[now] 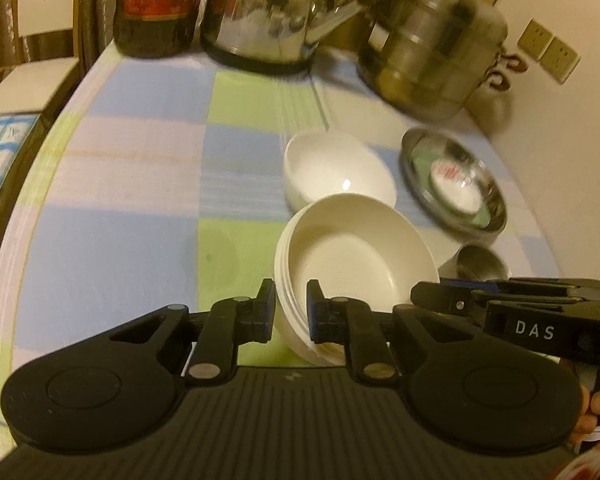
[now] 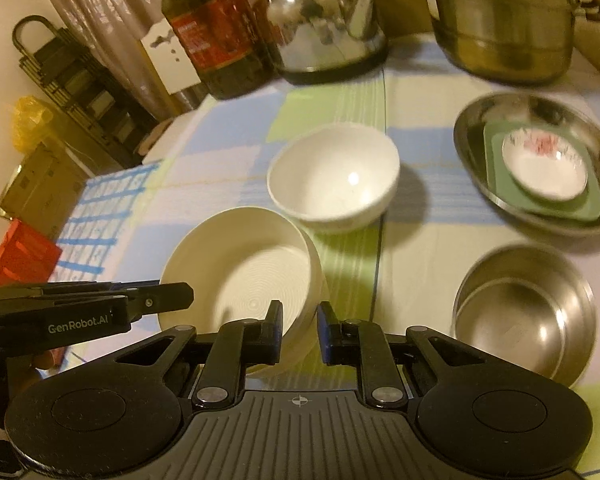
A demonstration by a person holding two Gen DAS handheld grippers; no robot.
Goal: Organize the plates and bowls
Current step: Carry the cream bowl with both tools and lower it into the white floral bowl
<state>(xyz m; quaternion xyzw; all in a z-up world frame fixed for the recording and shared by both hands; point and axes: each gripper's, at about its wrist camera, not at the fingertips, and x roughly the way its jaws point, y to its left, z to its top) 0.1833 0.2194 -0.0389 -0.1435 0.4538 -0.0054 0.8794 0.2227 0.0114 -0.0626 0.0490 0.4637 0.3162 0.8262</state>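
Note:
A cream ridged bowl (image 1: 352,256) is held tilted above the checked tablecloth; it also shows in the right wrist view (image 2: 240,264). My left gripper (image 1: 291,308) is shut on its left rim and my right gripper (image 2: 299,330) is shut on its right rim. Behind it stands a white bowl (image 1: 336,168), also in the right wrist view (image 2: 334,176). A steel dish (image 2: 472,136) holds a green square plate (image 2: 504,184) and a small flowered saucer (image 2: 544,168). A small steel bowl (image 2: 524,312) stands at the right.
At the back of the table (image 1: 120,184) stand a dark oil bottle (image 2: 216,32), a steel kettle (image 1: 268,16) and a stacked steel pot (image 1: 432,48). The table edge curves along the left, with a chair (image 1: 28,80) beyond. A wall with sockets (image 1: 548,48) is at the right.

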